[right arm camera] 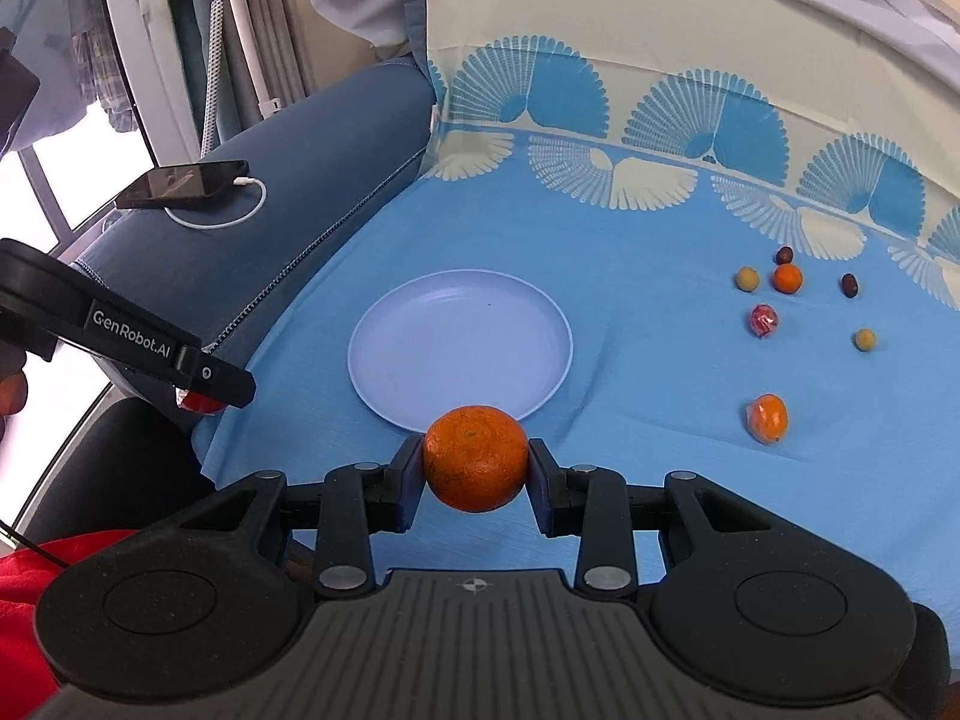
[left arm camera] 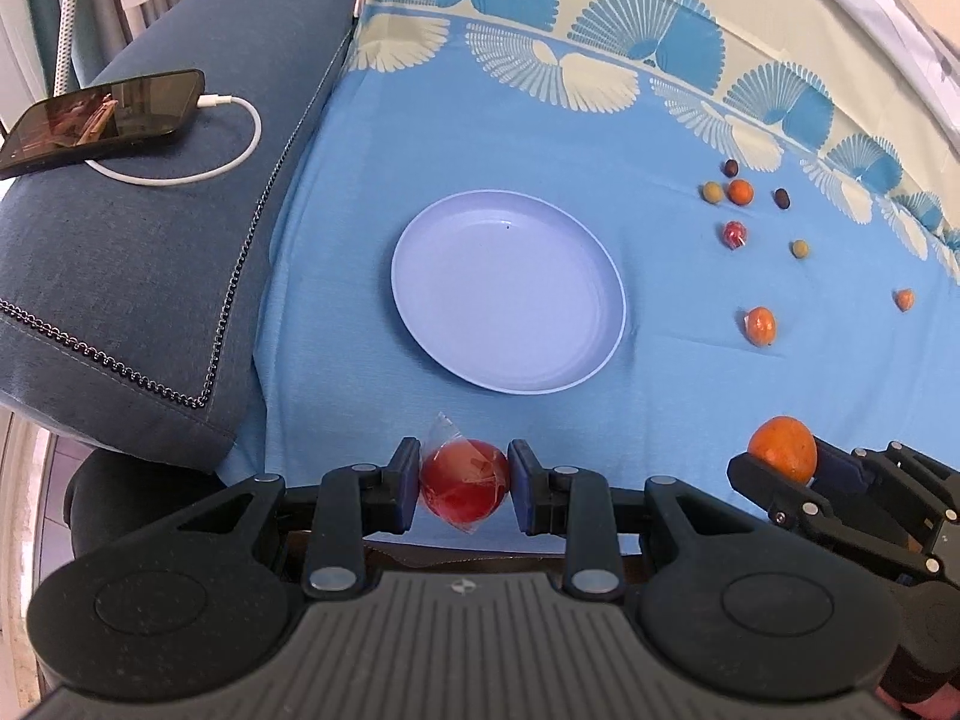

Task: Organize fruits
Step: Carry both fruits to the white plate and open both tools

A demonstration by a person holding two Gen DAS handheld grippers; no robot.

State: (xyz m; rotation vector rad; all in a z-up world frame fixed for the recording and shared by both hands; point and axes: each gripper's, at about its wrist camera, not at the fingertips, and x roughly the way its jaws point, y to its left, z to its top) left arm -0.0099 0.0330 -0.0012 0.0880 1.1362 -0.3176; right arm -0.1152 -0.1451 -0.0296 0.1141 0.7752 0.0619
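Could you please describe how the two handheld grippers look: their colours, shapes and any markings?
Both are matte black plastic. The left gripper and right gripper each have a ribbed grey base with a small crosshair mark, two round black discs, silver pivot pins on the black linkage bars, and dark blue finger pads. White "GenRobot.AI" lettering runs along the left gripper's side. A red sleeve shows.

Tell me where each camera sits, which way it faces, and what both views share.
Left wrist: on the left tongs, facing forward over the plate; its fingers clamp a wrapped red fruit, and the right tongs show at lower right.
Right wrist: on the right tongs, facing forward toward the plate; its fingers clamp an orange, and the left tongs enter from the left.
Shared: the plate, phone, blue cloth and scattered small fruits.
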